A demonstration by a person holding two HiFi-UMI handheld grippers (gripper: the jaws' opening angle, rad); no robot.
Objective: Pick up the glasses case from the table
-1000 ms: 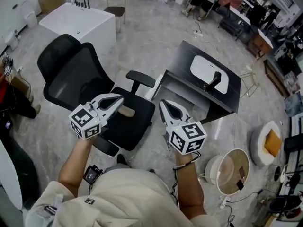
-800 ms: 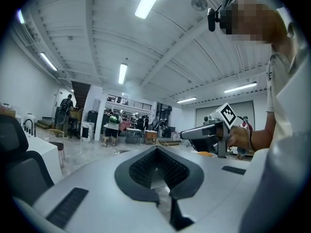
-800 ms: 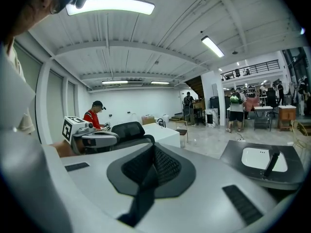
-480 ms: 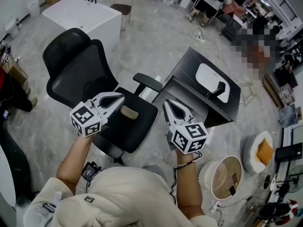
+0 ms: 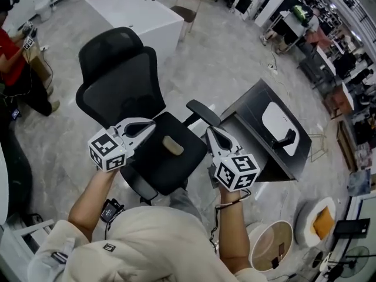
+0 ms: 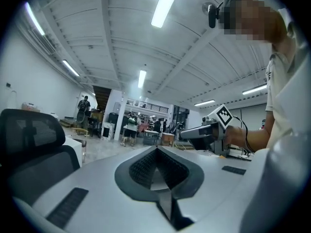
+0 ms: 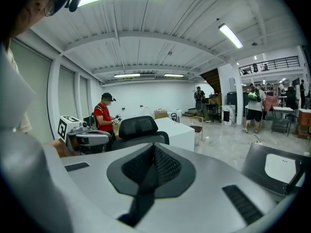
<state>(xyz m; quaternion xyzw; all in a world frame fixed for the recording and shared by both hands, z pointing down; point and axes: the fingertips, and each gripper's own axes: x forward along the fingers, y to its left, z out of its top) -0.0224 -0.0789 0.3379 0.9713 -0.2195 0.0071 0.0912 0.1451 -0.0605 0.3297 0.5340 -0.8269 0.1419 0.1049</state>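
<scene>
Jaws closed and empty on left gripper (image 5: 151, 122) and right gripper (image 5: 208, 129); only head view shows tan object (image 5: 172, 145) on office chair (image 5: 117, 81).

The white, grey-padded left gripper (image 5: 153, 123) is held out in front of the person's chest on a bare left forearm (image 5: 88, 200). Its black-and-white marker cube (image 5: 107, 151) sits at the rear, nearest the body. Its fingers (image 6: 121, 166) lie closed tip to tip with nothing between them. It points ahead and slightly inward. The matching white right gripper (image 5: 209, 130) is held beside it, well apart, on a bare right forearm (image 5: 233, 235) bent up from the elbow. Its own marker cube (image 5: 237, 172) is also at the rear. Its fingers (image 7: 194, 161) are pressed together and empty, tipped a little downward. Both upper arms wear loose cream sleeves (image 5: 64, 245).
</scene>
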